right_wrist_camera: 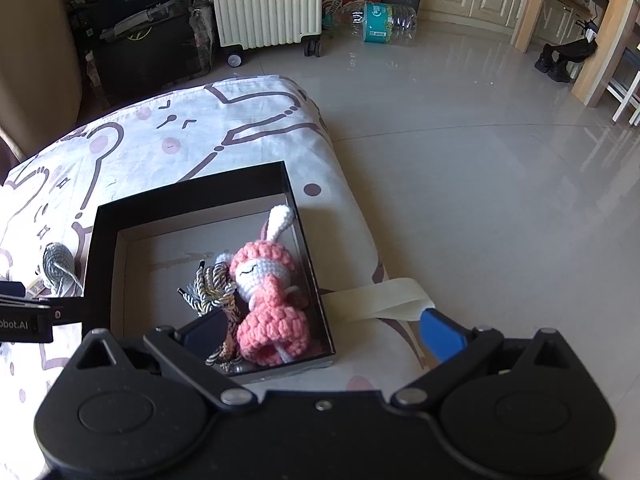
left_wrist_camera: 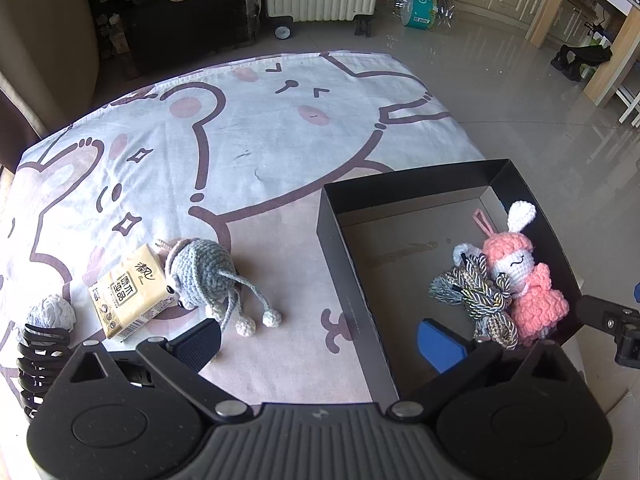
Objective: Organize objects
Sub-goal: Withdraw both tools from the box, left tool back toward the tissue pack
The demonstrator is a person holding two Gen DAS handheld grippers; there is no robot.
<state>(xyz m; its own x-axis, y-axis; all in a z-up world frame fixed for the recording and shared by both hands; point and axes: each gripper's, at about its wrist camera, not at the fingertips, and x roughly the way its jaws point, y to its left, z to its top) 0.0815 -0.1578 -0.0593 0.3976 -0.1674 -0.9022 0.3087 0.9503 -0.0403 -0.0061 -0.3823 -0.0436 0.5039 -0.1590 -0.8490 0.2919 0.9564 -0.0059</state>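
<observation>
with pink bunny doll (left_wrist_camera: pixel 520 276) and cords boxed, both released claws hover; next, grab the grey crochet mouse (left_wrist_camera: pixel 200 272) beside the black box (left_wrist_camera: pixel 332 240).

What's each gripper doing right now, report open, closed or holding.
Left gripper: open, holding nothing, one finger over the black box.
Right gripper: open, holding nothing, one finger over the pink crochet bunny.
</observation>
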